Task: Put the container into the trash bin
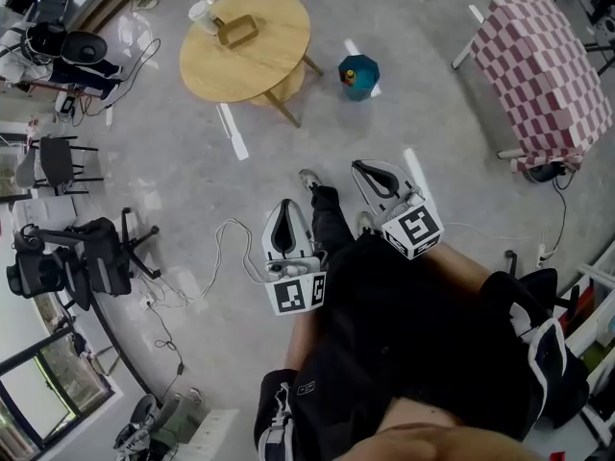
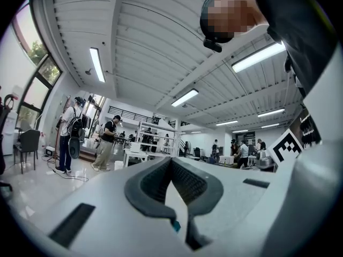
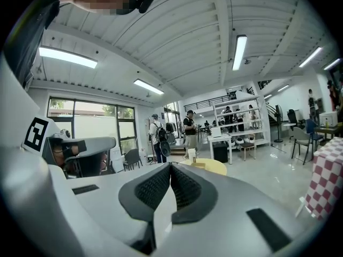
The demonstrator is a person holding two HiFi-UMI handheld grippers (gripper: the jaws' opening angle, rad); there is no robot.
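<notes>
Both held level, side by side, left gripper [image 1: 286,209] closed, empty, right gripper [image 1: 370,171] closed, empty

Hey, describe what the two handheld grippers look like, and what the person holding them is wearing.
The left gripper and right gripper match. Each has a light grey plastic body with two curved jaws that have a black textured lining. Each also carries a white cube printed with black square markers at its rear. The person wears black clothing.
</notes>
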